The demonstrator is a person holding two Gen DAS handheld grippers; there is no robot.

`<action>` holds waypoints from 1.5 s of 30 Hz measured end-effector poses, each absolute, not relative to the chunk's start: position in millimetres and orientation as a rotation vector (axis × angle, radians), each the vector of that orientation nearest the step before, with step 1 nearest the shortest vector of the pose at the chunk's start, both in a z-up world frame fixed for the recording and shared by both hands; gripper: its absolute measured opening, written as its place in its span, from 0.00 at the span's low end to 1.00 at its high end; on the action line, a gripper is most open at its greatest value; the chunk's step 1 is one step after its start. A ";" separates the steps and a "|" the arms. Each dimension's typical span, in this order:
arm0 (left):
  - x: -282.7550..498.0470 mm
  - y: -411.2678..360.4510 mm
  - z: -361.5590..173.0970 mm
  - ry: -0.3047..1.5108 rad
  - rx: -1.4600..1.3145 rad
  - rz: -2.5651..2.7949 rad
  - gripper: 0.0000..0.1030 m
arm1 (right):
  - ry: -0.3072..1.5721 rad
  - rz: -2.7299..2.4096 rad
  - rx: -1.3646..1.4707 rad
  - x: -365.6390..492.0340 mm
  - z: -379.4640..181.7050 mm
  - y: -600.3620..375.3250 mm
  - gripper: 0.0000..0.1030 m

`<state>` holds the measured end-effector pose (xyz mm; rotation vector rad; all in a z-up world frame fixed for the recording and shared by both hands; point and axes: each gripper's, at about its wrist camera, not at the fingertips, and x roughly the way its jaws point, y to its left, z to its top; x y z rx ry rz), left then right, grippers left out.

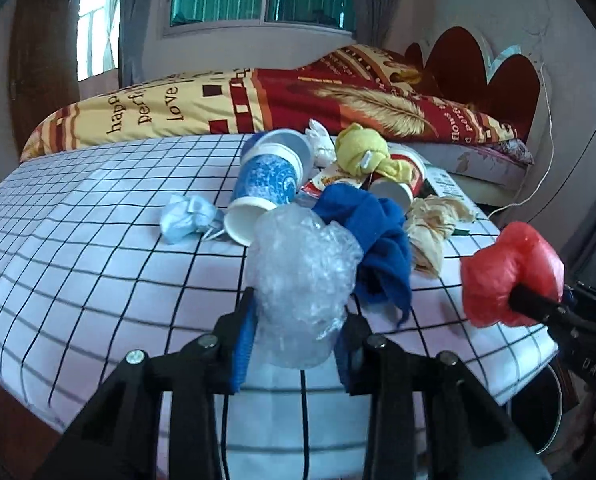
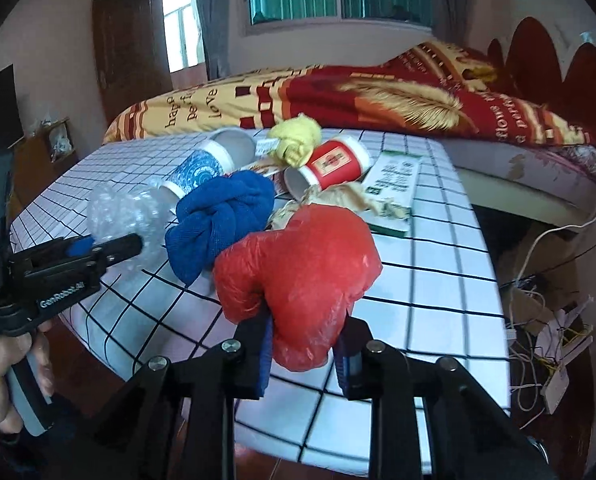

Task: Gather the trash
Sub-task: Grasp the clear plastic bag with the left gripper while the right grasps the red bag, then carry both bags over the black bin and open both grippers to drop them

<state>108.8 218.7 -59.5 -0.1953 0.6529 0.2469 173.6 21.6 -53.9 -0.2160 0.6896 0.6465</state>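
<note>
My left gripper (image 1: 298, 320) is shut on a crumpled clear plastic wrap (image 1: 302, 272), held above the checked table (image 1: 98, 240); the wrap also shows in the right wrist view (image 2: 122, 216). My right gripper (image 2: 304, 344) is shut on a crumpled red plastic bag (image 2: 298, 276), which shows at the right in the left wrist view (image 1: 510, 272). On the table lie a blue paper cup (image 1: 262, 188), a red paper cup (image 2: 330, 166), a knotted blue cloth (image 2: 218, 220), a yellow cloth (image 2: 296, 142), a brown paper wad (image 1: 434, 228) and a pale blue wad (image 1: 186, 218).
A green-and-white flat box (image 2: 394, 188) lies at the table's right side. A bed with a red and yellow cover (image 1: 258, 100) stands behind the table. Cables and clutter (image 2: 546, 340) lie on the floor to the right. A round bin rim (image 1: 554, 412) shows below the table's right edge.
</note>
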 end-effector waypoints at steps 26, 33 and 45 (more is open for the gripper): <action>102.5 8.6 -39.9 0.614 -0.079 -0.211 0.35 | 0.601 0.212 -0.046 88.1 -22.2 -222.8 0.27; 97.8 -60.5 -60.9 0.640 -0.021 -0.371 0.35 | 0.652 0.101 -0.029 75.3 -44.1 -289.5 0.27; 114.0 -137.1 -124.1 0.776 0.040 -0.520 0.35 | 0.771 0.072 -0.014 77.3 -113.6 -342.9 0.27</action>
